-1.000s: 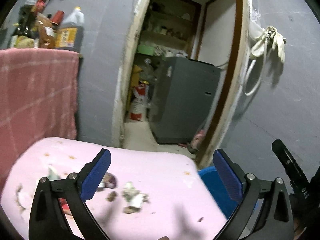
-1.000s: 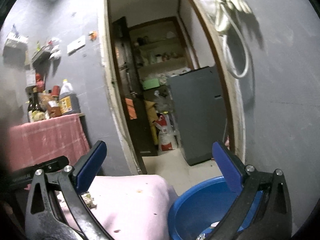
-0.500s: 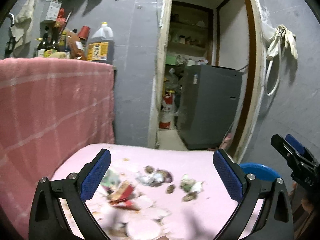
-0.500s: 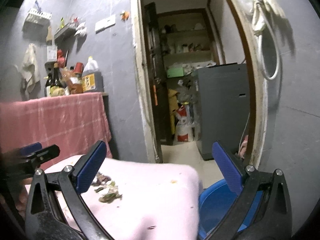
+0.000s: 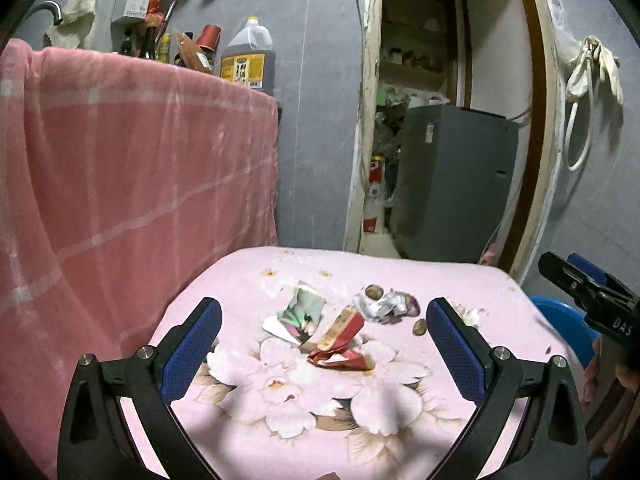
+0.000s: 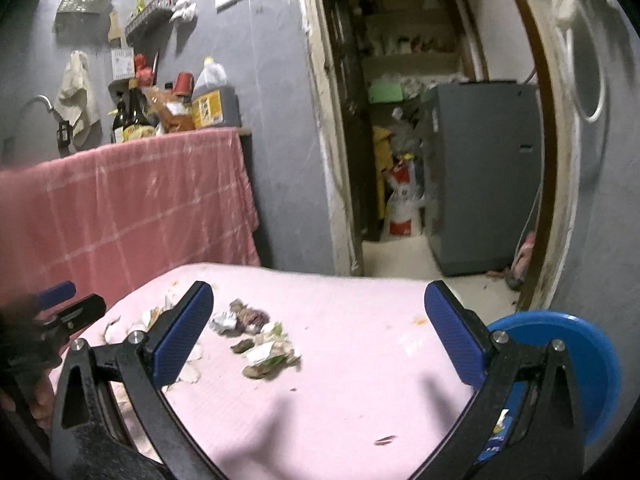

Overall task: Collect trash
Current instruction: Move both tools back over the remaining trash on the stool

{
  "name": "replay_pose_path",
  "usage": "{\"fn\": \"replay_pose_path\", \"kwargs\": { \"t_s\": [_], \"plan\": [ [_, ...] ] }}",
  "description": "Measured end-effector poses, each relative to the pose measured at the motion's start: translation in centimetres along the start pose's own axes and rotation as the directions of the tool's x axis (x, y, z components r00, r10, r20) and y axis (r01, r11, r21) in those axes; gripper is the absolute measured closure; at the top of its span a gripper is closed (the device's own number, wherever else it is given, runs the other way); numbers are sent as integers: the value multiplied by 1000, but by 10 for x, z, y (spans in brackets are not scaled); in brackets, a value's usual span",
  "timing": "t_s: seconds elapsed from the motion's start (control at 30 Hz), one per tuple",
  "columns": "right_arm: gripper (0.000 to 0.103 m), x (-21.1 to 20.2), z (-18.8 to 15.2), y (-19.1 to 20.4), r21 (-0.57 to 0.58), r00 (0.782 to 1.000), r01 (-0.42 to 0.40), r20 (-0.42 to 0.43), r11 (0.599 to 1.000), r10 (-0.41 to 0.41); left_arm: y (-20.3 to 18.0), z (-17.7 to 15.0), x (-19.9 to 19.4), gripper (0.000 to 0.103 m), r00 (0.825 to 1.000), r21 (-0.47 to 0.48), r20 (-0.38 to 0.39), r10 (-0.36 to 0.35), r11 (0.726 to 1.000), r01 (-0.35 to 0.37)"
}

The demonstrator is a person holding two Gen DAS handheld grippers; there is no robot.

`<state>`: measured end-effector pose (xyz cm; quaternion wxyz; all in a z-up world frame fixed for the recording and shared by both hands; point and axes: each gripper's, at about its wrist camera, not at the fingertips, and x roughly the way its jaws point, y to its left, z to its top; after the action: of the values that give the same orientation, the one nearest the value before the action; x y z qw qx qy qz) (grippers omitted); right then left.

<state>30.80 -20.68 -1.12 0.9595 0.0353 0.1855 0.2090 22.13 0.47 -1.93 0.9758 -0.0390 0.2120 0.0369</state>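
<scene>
trash (image 5: pixel 340 320) lies on the pink table (image 5: pixel 400 400), just beyond the left gripper (image 5: pixel 324 344); both it and the right gripper (image 6: pixel 320 334) are wide open, holding nothing.

Two wrist fisheyes, both low over the pink bench (image 5: pixel 248 280), facing the doorway (image 5: pixel 448 120).

The left view looks from nearer the red cloth (image 5: pixel 120 180); the right view sits beside the blue basin (image 6: pixel 568 344). Both share bench, litter and doorway.
</scene>
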Motion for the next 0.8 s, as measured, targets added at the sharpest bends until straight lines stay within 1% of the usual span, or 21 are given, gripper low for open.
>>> {"fn": "replay_pose_path", "kwargs": {
  "t_s": [0.1,0.17,0.33,0.43,0.5,0.6,0.7,0.73,0.77,0.8],
  "plan": [
    [0,9,-3,1,-1,999,-15,-42,1000,15,2,-3,8,3,999,16,-32,7,1000,-6],
    [0,14,-3,1,5,998,-19,-63,1000,19,4,-4,17,3,998,22,-69,10,1000,-8],
    [1,27,-4,0,20,992,-27,-125,999,30,8,-8,33,3,990,9,-143,3,1000,-2],
    [2,39,-6,0,18,981,-40,-188,999,43,10,-9,42,3,983,-1,-182,2,1000,-2],
    [6,46,-8,2,10,973,-53,-224,999,54,10,-10,49,3,977,1,-213,9,1000,-8],
    [10,53,-10,7,-6,963,-66,-264,998,62,14,-10,58,4,968,-17,-253,-3,1000,-1],
    [16,62,-13,10,-18,948,-74,-312,997,64,16,-10,63,11,960,-27,-280,-28,999,21],
    [17,65,-13,12,-20,943,-76,-328,997,66,16,-10,64,16,958,-27,-286,-35,999,28],
    [21,68,-14,12,-22,936,-81,-345,996,69,16,-9,66,21,955,-26,-293,-40,999,34],
    [24,72,-16,13,-25,928,-85,-366,996,70,16,-8,69,23,953,-28,-299,-45,999,39]
  ]
}}
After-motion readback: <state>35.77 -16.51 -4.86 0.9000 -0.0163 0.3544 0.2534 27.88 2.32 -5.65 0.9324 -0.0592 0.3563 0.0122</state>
